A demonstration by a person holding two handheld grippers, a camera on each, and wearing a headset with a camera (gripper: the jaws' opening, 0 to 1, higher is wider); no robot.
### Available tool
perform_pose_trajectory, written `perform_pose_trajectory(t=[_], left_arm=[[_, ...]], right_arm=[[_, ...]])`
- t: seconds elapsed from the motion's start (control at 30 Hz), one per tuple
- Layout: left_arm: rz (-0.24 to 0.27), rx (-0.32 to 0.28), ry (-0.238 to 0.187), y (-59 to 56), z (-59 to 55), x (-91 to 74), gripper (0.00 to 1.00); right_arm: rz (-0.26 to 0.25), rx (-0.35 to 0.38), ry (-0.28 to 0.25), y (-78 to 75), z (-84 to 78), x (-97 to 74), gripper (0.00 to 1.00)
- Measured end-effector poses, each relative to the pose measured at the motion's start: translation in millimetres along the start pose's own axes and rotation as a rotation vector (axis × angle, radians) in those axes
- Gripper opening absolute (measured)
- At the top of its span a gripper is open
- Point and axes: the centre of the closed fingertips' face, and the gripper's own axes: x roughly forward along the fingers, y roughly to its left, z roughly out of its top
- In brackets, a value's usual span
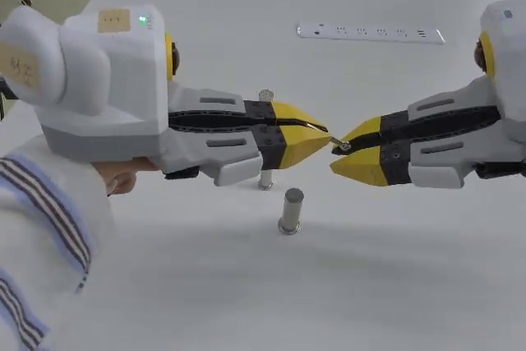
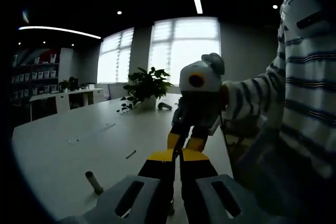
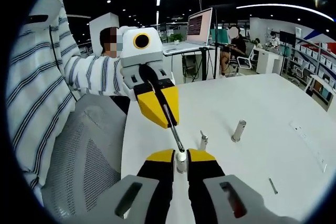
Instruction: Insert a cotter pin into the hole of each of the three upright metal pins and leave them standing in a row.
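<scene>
We hold the left gripper [image 1: 323,135] with fingers shut on a cotter pin [image 3: 173,128], its long axis aimed at the metal pin [image 3: 181,164] clamped in the right gripper [image 3: 181,156], tips nearly meeting at frame centre. We cannot tell whether it has entered the hole. A standing pin [image 1: 290,210] waits on the worktop [image 1: 394,269] lower centre, and a second pin [image 1: 265,180] is half hidden

The head view looks steeply down from close above the white table [image 1: 394,285], where the left gripper [image 1: 319,139] and right gripper [image 1: 343,152] meet tip to tip. The two gripper views face each other along their jaws, very near. Head and right gripper views share the cotter pin [image 3: 172,121] and metal pin [image 3: 181,162] gripped there.
</scene>
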Motion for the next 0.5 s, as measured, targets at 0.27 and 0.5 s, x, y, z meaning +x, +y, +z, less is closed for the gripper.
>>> perform_pose_trajectory(t=[0.27, 0.5], left_arm=[[-0.013, 0.001, 0.027, -5.5, -5.9, 3.4, 0.0], [-0.016, 0.004, 0.027, -7.4, -4.8, 3.4, 0.0]], right_arm=[[0.009, 0.014, -0.009, 3.6, 2.3, 0.6, 0.01], [0.019, 0.012, -0.007, 5.8, 3.0, 0.9, 0.0]])
